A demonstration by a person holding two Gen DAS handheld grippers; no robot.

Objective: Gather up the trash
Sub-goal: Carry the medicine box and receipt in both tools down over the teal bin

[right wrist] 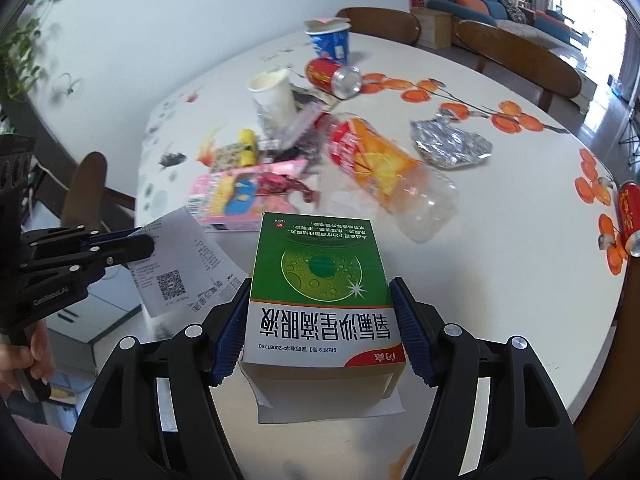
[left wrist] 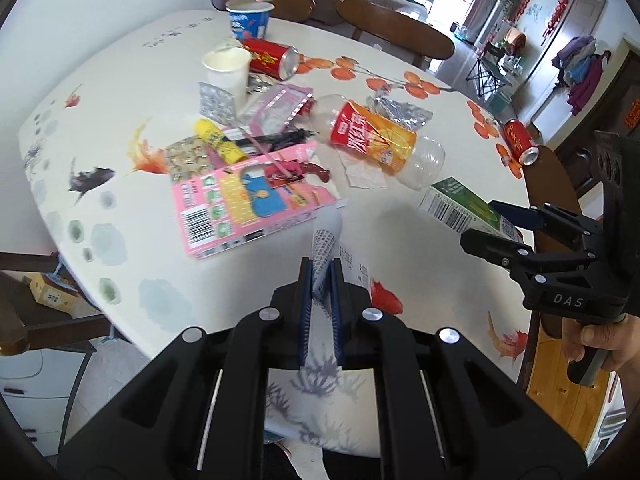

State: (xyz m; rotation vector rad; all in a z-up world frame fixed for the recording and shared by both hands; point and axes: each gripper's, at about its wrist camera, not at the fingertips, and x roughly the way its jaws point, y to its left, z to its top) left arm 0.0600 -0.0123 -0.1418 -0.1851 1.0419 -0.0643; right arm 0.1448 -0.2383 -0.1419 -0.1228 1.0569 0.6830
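Left gripper (left wrist: 322,280) pinches a thin receipt (right wrist: 180,264); right gripper (right wrist: 320,324) clamps the eye-drop box (right wrist: 320,280). Risk: the limp receipt may slide free.

The green and white box (right wrist: 320,304) carries the number H20067760 and "10ml", its large Chinese title upside down. "DAS" stands on the right gripper (left wrist: 486,226), a QR code on the receipt (right wrist: 176,268).
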